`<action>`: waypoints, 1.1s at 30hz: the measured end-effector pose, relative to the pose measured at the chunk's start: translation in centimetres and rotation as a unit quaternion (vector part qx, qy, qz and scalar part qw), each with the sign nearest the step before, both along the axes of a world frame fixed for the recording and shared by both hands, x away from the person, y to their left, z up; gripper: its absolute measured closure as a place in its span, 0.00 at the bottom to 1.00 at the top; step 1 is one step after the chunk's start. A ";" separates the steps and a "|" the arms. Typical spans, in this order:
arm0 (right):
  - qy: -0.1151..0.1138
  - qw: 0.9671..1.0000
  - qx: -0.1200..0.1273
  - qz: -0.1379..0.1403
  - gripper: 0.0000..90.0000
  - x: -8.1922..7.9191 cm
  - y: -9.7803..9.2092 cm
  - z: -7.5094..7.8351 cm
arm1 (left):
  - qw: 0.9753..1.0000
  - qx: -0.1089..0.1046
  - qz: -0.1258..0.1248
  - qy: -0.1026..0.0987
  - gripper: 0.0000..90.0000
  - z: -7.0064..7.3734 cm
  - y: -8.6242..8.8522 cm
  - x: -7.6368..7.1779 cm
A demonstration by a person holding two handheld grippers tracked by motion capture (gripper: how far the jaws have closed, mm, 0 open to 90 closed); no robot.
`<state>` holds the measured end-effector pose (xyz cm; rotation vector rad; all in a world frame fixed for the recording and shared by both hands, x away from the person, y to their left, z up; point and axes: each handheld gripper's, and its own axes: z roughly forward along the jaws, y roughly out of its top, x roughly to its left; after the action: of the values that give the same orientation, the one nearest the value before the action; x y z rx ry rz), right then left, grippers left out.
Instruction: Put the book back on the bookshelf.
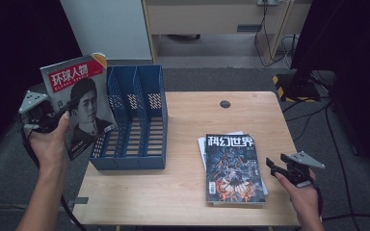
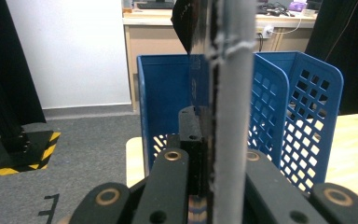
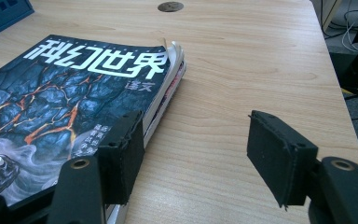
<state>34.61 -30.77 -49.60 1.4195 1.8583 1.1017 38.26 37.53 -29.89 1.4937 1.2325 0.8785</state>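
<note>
My left gripper (image 1: 65,109) is shut on a magazine (image 1: 79,101) with a red title band and a black-and-white portrait. It holds it upright in the air, just left of the blue file rack (image 1: 139,120). In the left gripper view the magazine's pale edge (image 2: 228,93) rises between the jaws of the left gripper (image 2: 205,140), with the blue file rack (image 2: 298,116) right behind. My right gripper (image 1: 275,163) is open, low at the right edge of a stack of magazines (image 1: 233,166) with a dark blue cover on top. In the right gripper view the right gripper (image 3: 200,156) has one jaw against the stack (image 3: 74,93) and bare wood between the jaws.
The wooden table (image 1: 188,115) has a round cable hole (image 1: 225,104) near its back edge. The blue file rack has three slots and stands at the table's left side. Cables (image 1: 318,120) and a black stand base (image 1: 301,86) lie on the floor to the right.
</note>
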 end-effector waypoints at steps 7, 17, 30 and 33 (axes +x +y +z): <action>0.001 1.000 0.000 -0.001 0.41 0.0 0.1 0.0 | 1.000 -0.002 0.004 0.005 0.96 -0.3 0.2 0.3; 0.001 1.000 0.000 -0.002 0.41 0.0 -0.1 0.0 | 1.000 -0.005 -0.009 0.011 0.96 -1.8 -1.6 1.8; 0.002 1.000 0.000 0.000 0.41 0.1 -0.1 -0.1 | 1.000 -0.002 -0.025 0.012 0.96 -2.2 -3.2 2.3; 0.002 1.000 0.000 0.001 0.41 0.1 -0.1 -0.1 | 1.000 0.001 -0.024 0.012 0.96 -2.2 -3.1 2.5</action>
<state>34.66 -30.88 -49.68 1.4213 1.8622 1.1001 40.72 34.43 -32.14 1.5331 1.2095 0.8330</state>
